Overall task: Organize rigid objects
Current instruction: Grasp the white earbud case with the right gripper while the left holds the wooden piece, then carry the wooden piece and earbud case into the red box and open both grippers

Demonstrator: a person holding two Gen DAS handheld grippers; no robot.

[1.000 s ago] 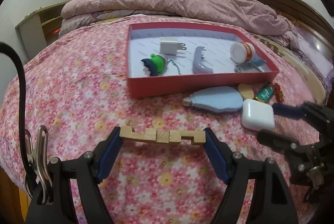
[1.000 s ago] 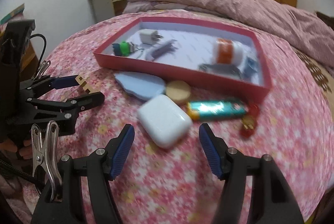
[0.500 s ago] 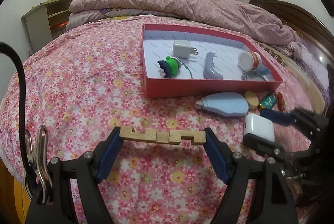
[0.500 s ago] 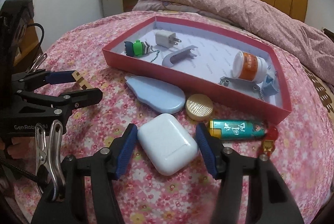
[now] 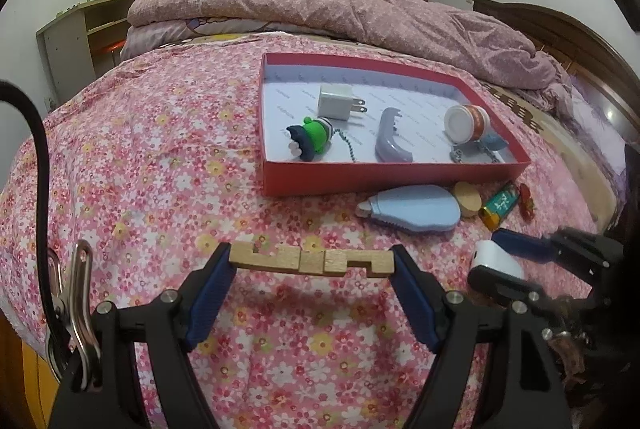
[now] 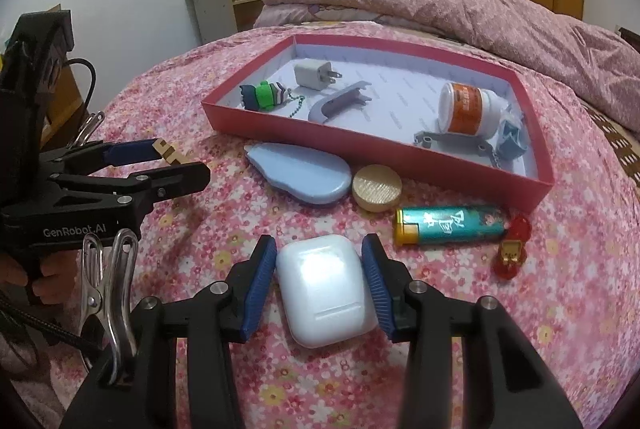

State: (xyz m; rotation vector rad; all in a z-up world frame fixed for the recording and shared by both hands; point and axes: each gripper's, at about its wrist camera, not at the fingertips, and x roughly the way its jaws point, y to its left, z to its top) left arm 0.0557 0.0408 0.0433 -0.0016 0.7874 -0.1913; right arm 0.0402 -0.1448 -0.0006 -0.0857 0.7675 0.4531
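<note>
My left gripper [image 5: 312,265] is shut on a notched wooden block [image 5: 310,261] and holds it above the floral bedspread. The block also shows in the right wrist view [image 6: 166,151]. My right gripper [image 6: 320,281] has closed on a white earbud case [image 6: 324,289], with both blue pads touching its sides; the case rests on the bed. The case also shows in the left wrist view [image 5: 496,263]. A red tray [image 5: 384,181] lies beyond; in it are a white charger [image 5: 338,103], a green keychain figure [image 5: 310,137], a grey clip [image 5: 390,143] and a white bottle [image 5: 466,125].
Before the tray on the bed lie a light-blue case [image 6: 300,177], a round wooden lid [image 6: 377,187], a teal lighter [image 6: 448,225] and a red charm [image 6: 512,253]. A folded pink quilt [image 5: 340,9] lies behind the tray. The bed's edge drops off at the left.
My right gripper moved forward around the white earbud case and closed its pads onto it. My left gripper kept hold of the wooden block and shifted left, so the tray appears further right.
</note>
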